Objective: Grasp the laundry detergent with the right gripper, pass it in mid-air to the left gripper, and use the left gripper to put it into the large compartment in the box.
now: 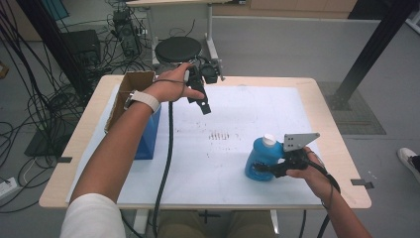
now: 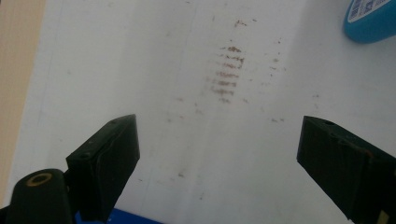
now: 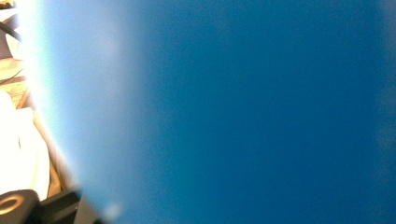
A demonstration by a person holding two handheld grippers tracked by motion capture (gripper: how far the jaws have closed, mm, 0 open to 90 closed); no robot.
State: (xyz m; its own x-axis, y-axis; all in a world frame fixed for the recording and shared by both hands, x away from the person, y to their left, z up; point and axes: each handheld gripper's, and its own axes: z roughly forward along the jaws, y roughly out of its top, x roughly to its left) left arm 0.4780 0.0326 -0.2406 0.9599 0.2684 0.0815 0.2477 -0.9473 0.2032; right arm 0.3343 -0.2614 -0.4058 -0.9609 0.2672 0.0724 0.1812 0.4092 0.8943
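Note:
A blue bottle (image 1: 260, 158) with a white cap stands upright on the white sheet at the right front. My right gripper (image 1: 269, 168) is shut on its lower body from the right side. In the right gripper view the bottle's blue wall (image 3: 233, 112) sits blurred right against the camera. My left gripper (image 1: 203, 105) is held in the air over the back of the table, pointing down, its jaws wide apart with nothing between them. In the left gripper view the open left gripper (image 2: 219, 140) looks down on the bare sheet, and the bottle's (image 2: 371, 21) edge shows at the top right.
A white sheet (image 1: 247, 109) with brown smudges (image 1: 220, 135) covers the wooden table. An open cardboard box (image 1: 130, 91) and a blue box (image 1: 148, 136) stand at the left edge. Beyond the far edge are a round black stool (image 1: 178, 49) and tangled cables (image 1: 34, 104).

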